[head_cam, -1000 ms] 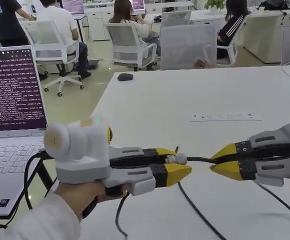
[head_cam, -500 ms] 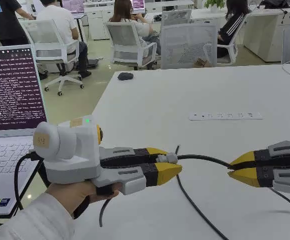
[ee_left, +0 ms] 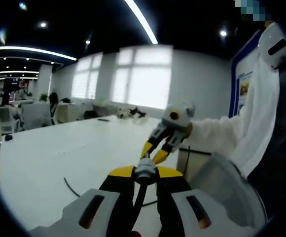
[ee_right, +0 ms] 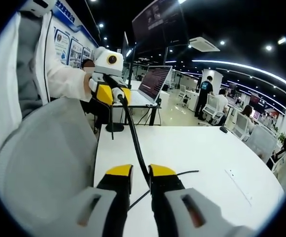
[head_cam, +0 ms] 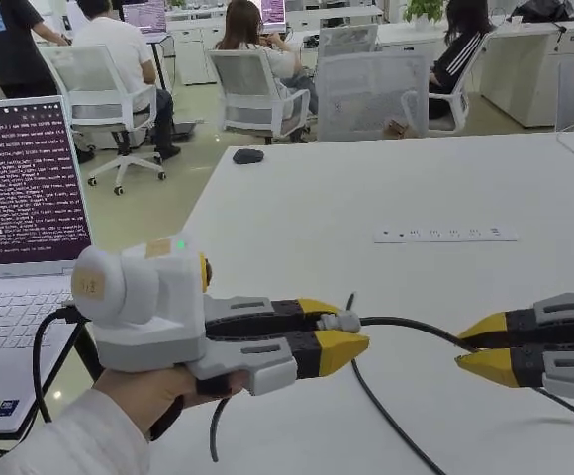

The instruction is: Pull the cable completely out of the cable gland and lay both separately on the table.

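At the left gripper point(head_cam: 351, 334), lower middle of the head view: clamped tight on the gland point(head_cam: 344, 320), a small pale fitting pinched between the yellow tips. At the right gripper point(head_cam: 462, 351), lower right: closed on the cable point(head_cam: 406, 323), a little way off from the gland. Between the two, held in the air above the white table point(head_cam: 317, 198), touching nothing; thin, black, running out of the gland in a shallow arch. In the right gripper view, rising from between the tips up to the gland at upper left.

Not yet out of the gland, by the look of it. Probably light and bendy, with a smooth jacket that may slip; best gripped close to the gland and drawn straight along its line. As for the gland, probably hard, small, apt to twist free; best pinched across the body.
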